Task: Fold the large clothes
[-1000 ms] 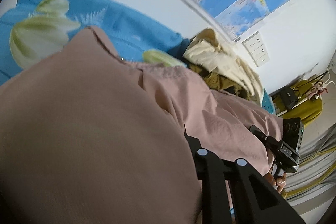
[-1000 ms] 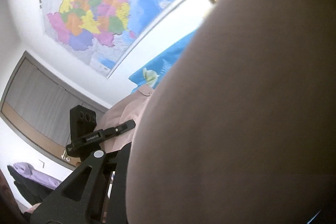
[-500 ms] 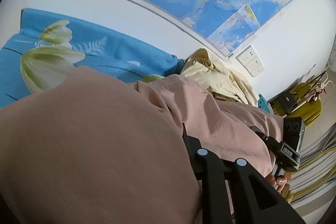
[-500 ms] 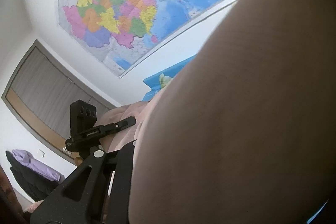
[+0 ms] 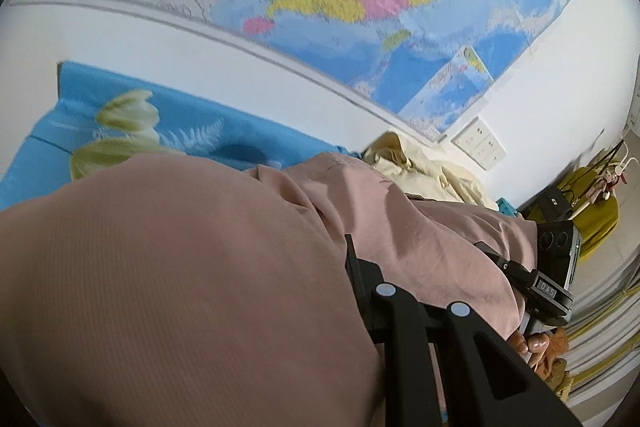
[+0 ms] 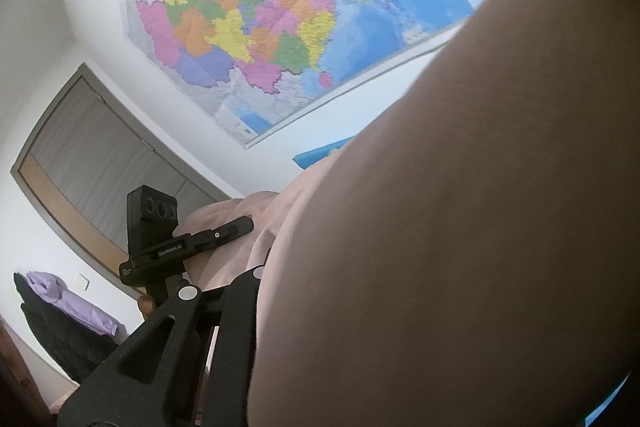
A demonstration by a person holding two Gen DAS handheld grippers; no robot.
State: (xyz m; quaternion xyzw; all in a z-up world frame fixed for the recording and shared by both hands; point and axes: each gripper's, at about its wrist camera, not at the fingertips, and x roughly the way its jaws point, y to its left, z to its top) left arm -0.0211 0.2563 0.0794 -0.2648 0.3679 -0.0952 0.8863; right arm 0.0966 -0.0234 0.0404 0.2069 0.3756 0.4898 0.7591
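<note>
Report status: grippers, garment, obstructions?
Left gripper and right gripper both shut on pink garment, lifted between them. Cream clothes pile behind. Fabric blocks both views.

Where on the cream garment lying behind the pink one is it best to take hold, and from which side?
Judging from the left wrist view, grip the cream garment at its raised, crumpled peak near the wall, coming from above. That fold stands free, while the pink garment covers its near edge.

Dusty-pink garment, blue sheet w/ pale-green flower print, multicolour wall map, cream clothes.
</note>
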